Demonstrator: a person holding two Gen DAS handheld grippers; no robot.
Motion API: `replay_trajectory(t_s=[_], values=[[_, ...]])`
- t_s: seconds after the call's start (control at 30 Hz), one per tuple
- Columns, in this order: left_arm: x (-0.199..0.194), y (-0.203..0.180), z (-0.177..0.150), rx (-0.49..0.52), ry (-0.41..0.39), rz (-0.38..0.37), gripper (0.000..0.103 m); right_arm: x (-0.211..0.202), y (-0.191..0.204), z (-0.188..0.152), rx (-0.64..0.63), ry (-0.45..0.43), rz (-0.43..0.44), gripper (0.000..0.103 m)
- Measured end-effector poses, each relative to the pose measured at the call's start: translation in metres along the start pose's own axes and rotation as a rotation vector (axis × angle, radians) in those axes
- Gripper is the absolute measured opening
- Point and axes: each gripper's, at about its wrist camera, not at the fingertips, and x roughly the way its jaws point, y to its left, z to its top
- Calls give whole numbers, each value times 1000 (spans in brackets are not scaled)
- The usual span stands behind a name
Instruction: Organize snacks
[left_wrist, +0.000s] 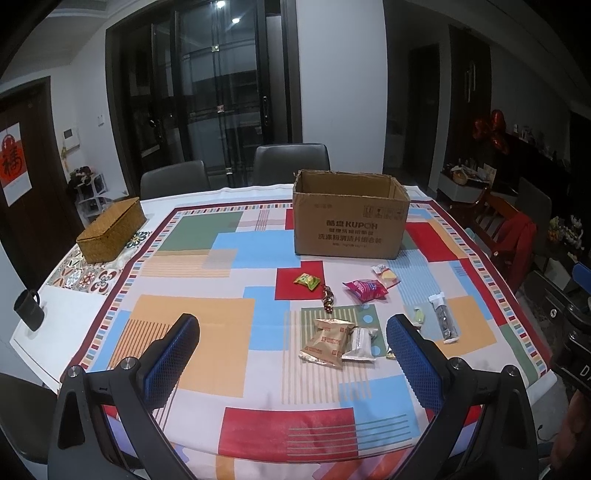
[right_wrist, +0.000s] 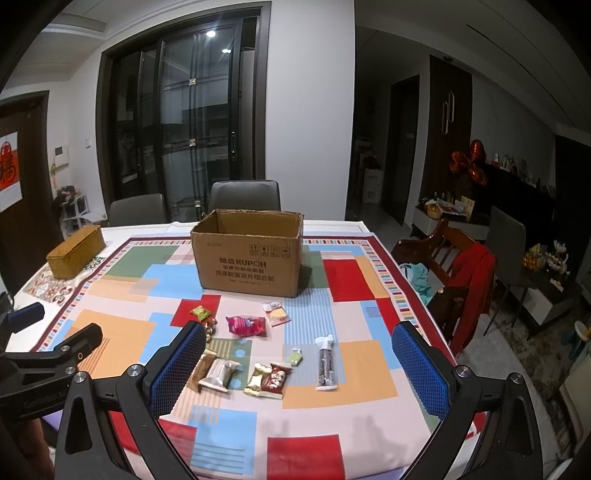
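Evidently nothing is gripped yet — the jaws of the left gripper (left_wrist: 291, 336) and right gripper (right_wrist: 297, 343) are held wide apart above the table's near edge. Small snack packets (right_wrist: 245, 326) are scattered mid-table, before the open cardboard box (right_wrist: 248, 251). Light, crinkly and slippery, they are judged best pinched across a sealed edge.

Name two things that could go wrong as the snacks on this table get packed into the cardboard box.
1. The tan packet and silver packet overlap, as do the gold and red-brown ones; one open claw, such as the right claw, might pinch two or drag a neighbour.
2. The cardboard box has tall walls, so a packet carried low could hit the rim and drop outside it.
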Motion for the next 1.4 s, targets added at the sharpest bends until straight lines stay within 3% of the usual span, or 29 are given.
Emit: replay_trajectory(t_s=[1.4], values=[[14,-8,-7,18,19,-7,103,6,-5,-8,12,16,-1,102]])
